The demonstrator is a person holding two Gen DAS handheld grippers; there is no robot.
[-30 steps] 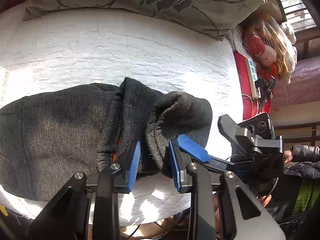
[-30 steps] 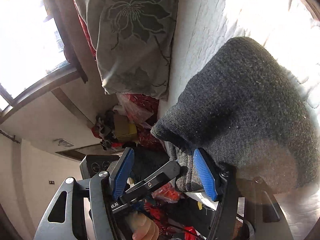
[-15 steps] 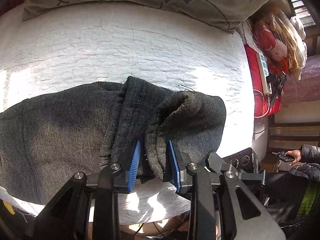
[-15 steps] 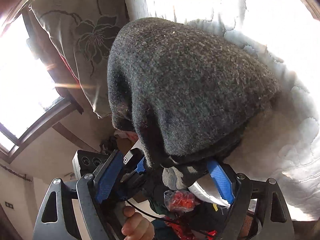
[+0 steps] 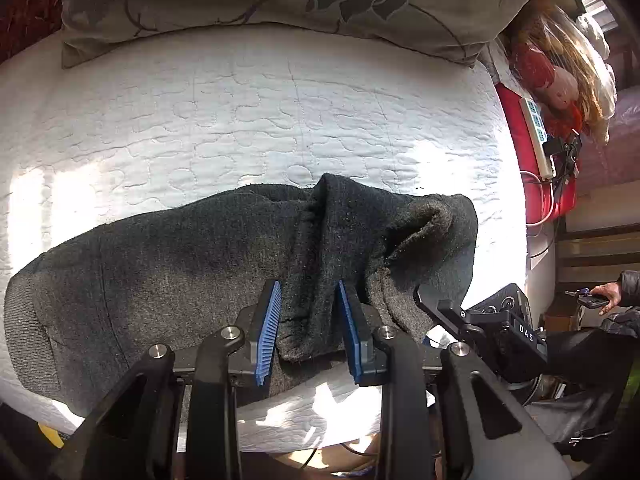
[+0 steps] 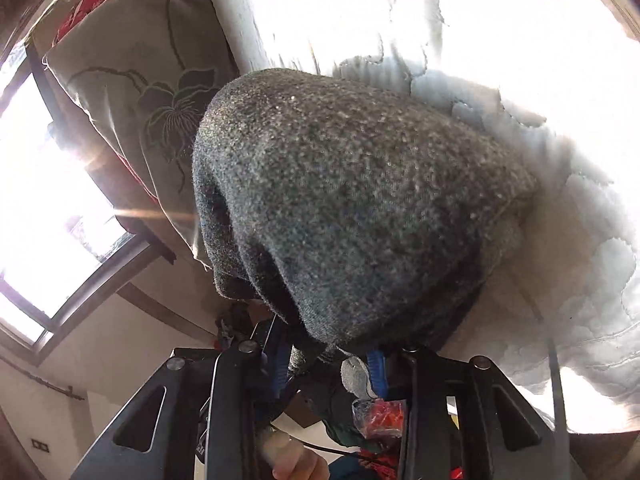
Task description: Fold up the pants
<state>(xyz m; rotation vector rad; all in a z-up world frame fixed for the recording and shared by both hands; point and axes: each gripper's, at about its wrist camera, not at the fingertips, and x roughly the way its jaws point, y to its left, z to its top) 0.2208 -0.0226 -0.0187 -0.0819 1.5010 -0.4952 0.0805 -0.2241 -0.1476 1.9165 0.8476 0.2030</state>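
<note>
1. The dark grey pants (image 5: 168,280) lie across the white quilted bed (image 5: 280,120), near its front edge, with one end bunched up and lifted toward the right side of the left wrist view.
2. The left hand-held gripper (image 5: 308,332) points steeply down and is pinched on a raised ridge of the pants' fabric; its blue pads stand only as far apart as the thick fold between them.
3. The right hand-held gripper (image 6: 332,364) sits at the bunched end of the pants (image 6: 352,208), which bulges right in front of its camera. Its jaws are closing, and an edge of the cloth lies between the blue pads; whether they already press on it is hard to tell.
4. The step in hand looks like taking hold of the pants at two points, ready for a fold.
5. Next, I judge, the right grip must be firm. Then both grippers should lift together and carry the held end over the flat part, keeping the cloth even so it lands smooth.
</note>
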